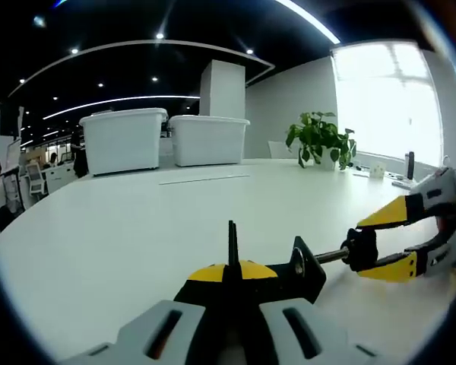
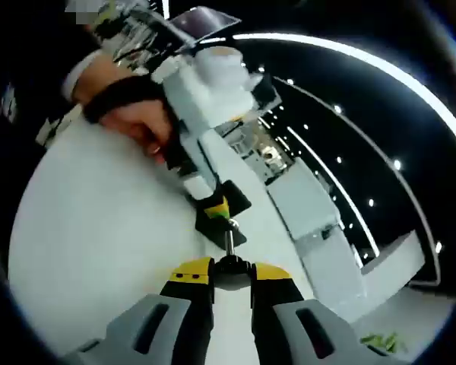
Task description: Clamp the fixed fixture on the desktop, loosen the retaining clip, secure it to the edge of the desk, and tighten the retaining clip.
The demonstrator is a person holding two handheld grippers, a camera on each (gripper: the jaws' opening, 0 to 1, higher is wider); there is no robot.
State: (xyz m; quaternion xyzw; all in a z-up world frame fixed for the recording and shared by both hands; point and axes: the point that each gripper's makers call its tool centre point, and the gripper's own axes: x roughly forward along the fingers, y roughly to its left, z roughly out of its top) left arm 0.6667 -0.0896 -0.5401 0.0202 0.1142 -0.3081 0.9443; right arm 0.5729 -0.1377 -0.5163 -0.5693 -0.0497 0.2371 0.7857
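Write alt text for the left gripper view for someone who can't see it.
The left gripper grips a black clamp fixture on a white table, while the right gripper holds the knob at the end of its screw rod. Beyond stand two white bins and a potted plant.

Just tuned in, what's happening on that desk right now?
A person is working a black clamp fixture on the white desk with two handheld grippers. The left gripper is closed on the fixture's body, and the right gripper pinches the knob at the end of its screw rod. The fixture lies on the desktop, not yet on the edge.
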